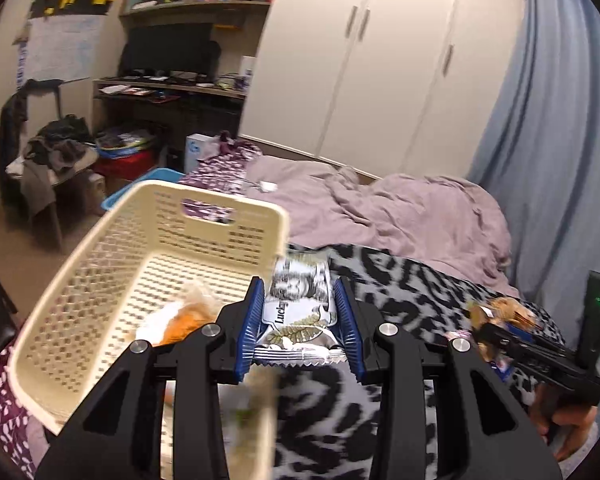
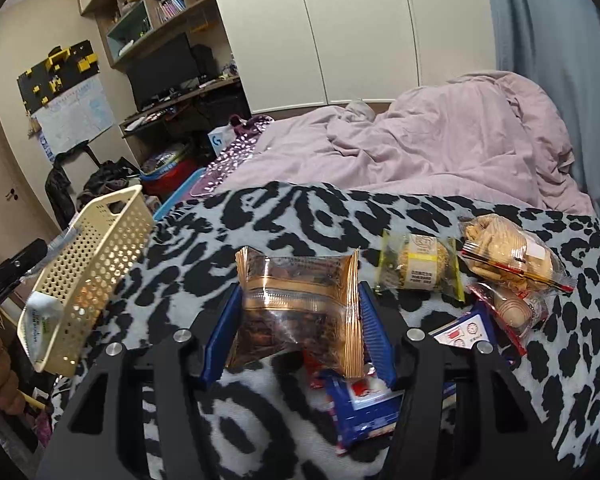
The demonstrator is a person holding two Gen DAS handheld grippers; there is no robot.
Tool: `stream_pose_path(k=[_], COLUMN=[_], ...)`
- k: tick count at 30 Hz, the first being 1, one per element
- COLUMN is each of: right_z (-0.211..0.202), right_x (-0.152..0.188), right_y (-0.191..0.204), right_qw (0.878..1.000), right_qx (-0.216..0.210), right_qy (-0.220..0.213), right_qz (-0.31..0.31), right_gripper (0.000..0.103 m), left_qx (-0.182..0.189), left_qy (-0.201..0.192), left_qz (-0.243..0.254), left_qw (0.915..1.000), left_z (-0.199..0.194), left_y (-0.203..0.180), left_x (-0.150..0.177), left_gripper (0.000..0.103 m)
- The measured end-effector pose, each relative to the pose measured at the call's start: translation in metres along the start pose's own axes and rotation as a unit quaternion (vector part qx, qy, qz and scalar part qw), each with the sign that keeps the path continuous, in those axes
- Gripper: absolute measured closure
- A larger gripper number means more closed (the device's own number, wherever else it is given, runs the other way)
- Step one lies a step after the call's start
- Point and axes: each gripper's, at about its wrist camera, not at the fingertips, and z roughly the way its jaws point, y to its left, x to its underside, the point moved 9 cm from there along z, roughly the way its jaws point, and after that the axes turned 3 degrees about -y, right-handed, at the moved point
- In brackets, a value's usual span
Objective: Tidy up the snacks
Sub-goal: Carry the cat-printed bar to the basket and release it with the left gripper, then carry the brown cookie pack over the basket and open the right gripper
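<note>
1. On the bed, over a leopard-print blanket (image 2: 300,216), the left tool (image 1: 300,320) is clamped on a silver snack packet (image 1: 298,312) just beside the cream basket (image 1: 80,280).
2. An orange snack (image 1: 180,320) lies inside the basket.
3. The right tool (image 2: 300,320) is clamped on a clear brown-edged snack bag (image 2: 296,308).
4. A yellow-banded packet (image 2: 420,264), a biscuit bag (image 2: 508,256) and a blue-and-red packet (image 2: 364,404) lie on the blanket near it.

White wardrobe (image 1: 360,60), pink duvet (image 2: 440,140), cluttered desk (image 1: 168,88).
</note>
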Motion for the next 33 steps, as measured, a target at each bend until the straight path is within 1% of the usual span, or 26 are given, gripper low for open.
stream_pose_path(k=[4, 8, 15, 18, 19, 20, 22, 24, 25, 26, 28, 30, 32, 33], right_z=[-0.003, -0.005, -0.004, -0.003, -0.003, -0.003, -0.002, 0.0, 0.0, 0.001, 0.002, 0.003, 0.003, 0.003], right_x=[-0.002, -0.003, -0.003, -0.003, -0.003, -0.002, -0.002, -0.001, -0.001, 0.0, 0.001, 0.002, 0.003, 0.002], right_y=[0.012, 0.026, 0.051, 0.066, 0.07, 0.075, 0.084, 0.094, 0.098, 0.103, 0.114, 0.128, 0.141, 0.15], right_qw=[1.0, 1.0, 0.999, 0.998, 0.997, 0.997, 0.996, 0.995, 0.995, 0.994, 0.993, 0.991, 0.99, 0.989], right_qx=[-0.011, -0.022, -0.044, -0.056, -0.059, -0.063, -0.071, -0.079, -0.083, -0.088, -0.096, -0.107, -0.116, -0.123], right_qy=[-0.004, -0.005, -0.003, -0.002, -0.002, -0.001, 0.0, 0.001, 0.002, 0.004, 0.005, 0.006, 0.006, 0.005], right_qz=[-0.007, -0.016, -0.028, -0.038, -0.041, -0.044, -0.05, -0.055, -0.057, -0.06, -0.066, -0.074, -0.082, -0.087], right_gripper=[0.045, 0.045, 0.045, 0.045, 0.045, 0.045, 0.045, 0.045, 0.045, 0.045, 0.045, 0.045, 0.045, 0.045], left_qx=[-0.031, -0.048, -0.063, -0.068, -0.071, -0.077, -0.097, -0.113, -0.117, -0.124, -0.141, -0.161, -0.174, -0.179], left_qy=[-0.009, -0.005, -0.003, -0.002, -0.002, -0.004, -0.014, -0.022, -0.024, -0.027, -0.038, -0.047, -0.053, -0.056], left_qz=[-0.011, -0.027, -0.044, -0.051, -0.052, -0.053, -0.05, -0.041, -0.039, -0.036, -0.032, -0.026, -0.02, -0.017], left_qw=[0.9994, 0.9984, 0.997, 0.9964, 0.9962, 0.9956, 0.994, 0.9925, 0.9921, 0.9912, 0.9887, 0.9855, 0.9831, 0.982], left_z=[-0.005, -0.008, -0.015, -0.016, -0.017, -0.018, -0.021, -0.025, -0.026, -0.028, -0.032, -0.038, -0.043, -0.045], left_y=[0.027, 0.051, 0.074, 0.082, 0.084, 0.087, 0.092, 0.096, 0.097, 0.1, 0.103, 0.108, 0.114, 0.115], left_x=[-0.003, 0.0, 0.006, 0.01, 0.011, 0.012, 0.012, 0.012, 0.013, 0.012, 0.011, 0.011, 0.01, 0.009], left_gripper=[0.065, 0.065, 0.065, 0.062, 0.056, 0.045, 0.036, 0.033, 0.028, 0.02, 0.015, 0.013, 0.009, 0.008])
